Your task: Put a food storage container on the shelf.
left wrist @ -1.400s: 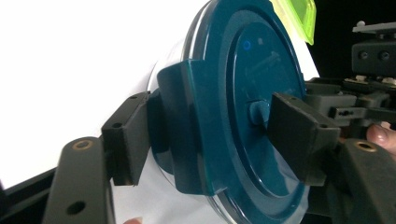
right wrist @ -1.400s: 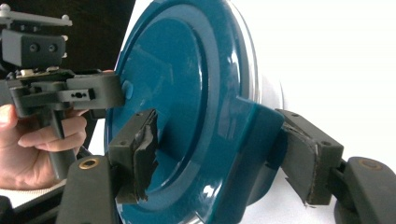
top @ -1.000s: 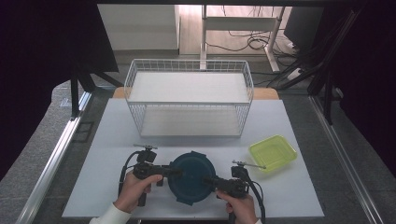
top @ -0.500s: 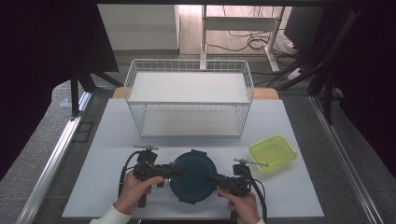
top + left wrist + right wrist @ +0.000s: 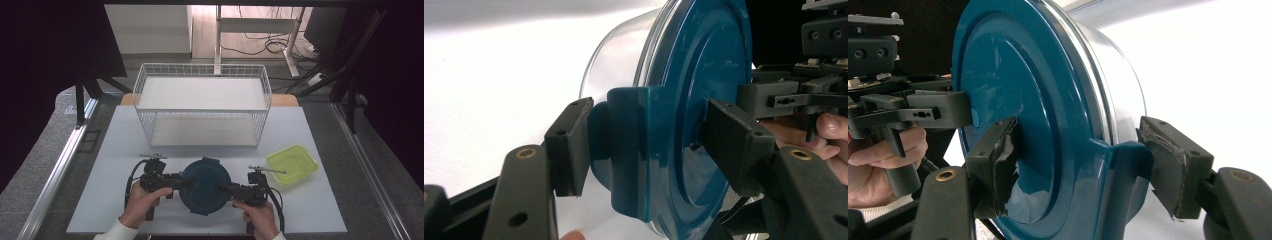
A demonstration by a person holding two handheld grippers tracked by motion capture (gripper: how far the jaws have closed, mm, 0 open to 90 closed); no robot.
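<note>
The left gripper (image 5: 184, 182) has its two jaws set around a locking tab of the dark blue lid (image 5: 205, 184); in the left gripper view one pad lies against the tab (image 5: 634, 150) and the other stands over the top face of the lid, so it seems clamped on the tab, though I cannot tell how tight. The right gripper (image 5: 224, 189) does the same at the opposite side: in the right gripper view one torn pad presses on the lid face and the other is just beside the tab (image 5: 1120, 170) at the rim. The lid closes one round container with a clear wall (image 5: 616, 55), which stands upright on the white table (image 5: 120, 145), its lid facing up, near the front edge between the two hands. It is round, so it has no long axis across the table. Behind it stands one white wire basket (image 5: 202, 107), its long side running left to right. To the right of the container lies one yellow-green tray (image 5: 292, 164), near the right gripper but apart from it.
</note>
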